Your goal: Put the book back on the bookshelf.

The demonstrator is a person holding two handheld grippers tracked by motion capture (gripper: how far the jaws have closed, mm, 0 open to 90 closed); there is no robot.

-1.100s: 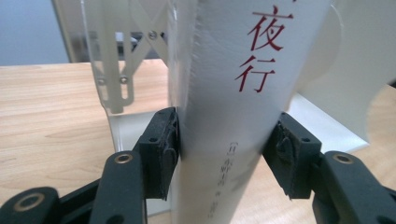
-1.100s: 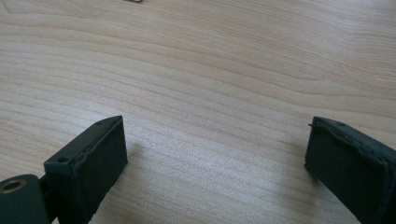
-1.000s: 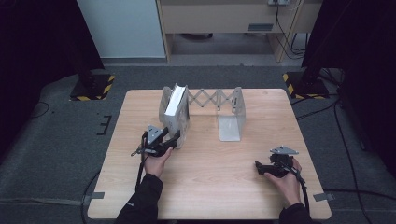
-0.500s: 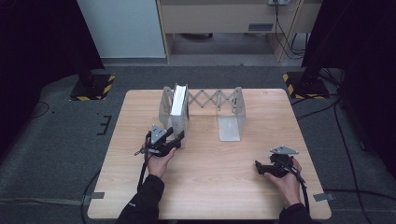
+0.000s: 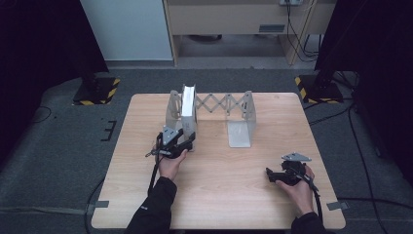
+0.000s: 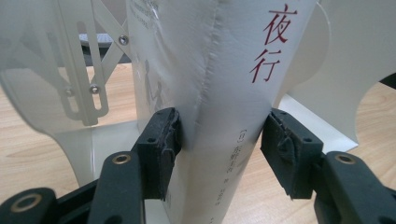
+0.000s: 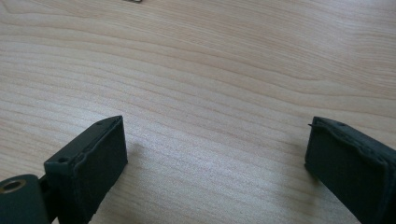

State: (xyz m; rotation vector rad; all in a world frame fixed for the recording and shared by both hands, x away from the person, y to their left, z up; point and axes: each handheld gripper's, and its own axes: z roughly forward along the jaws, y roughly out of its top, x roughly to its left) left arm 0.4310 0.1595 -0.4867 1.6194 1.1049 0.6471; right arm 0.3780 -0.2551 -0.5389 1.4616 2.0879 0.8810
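Note:
A thick white book (image 5: 188,103) with red characters on its spine (image 6: 275,42) stands upright at the left end of a white folding book rack (image 5: 229,103). My left gripper (image 5: 187,142) is at the foot of the book, and in the left gripper view (image 6: 219,140) its two black pads sit against either side of the spine, shut on it. My right gripper (image 5: 269,175) rests low over the bare wood at the front right, held by a hand. In the right gripper view (image 7: 215,158) its pads stand wide apart, open, with nothing between them.
The rack's scissor lattice (image 5: 220,102) spans the back middle of the wooden table (image 5: 234,204), and its right bookend (image 5: 241,127) juts forward. Beyond the table, black stands with yellow-striped bases (image 5: 95,90) rise from the grey floor.
The left gripper has shifted a little to the right and forward, closer against the foot of the book. The right gripper has stayed where it was.

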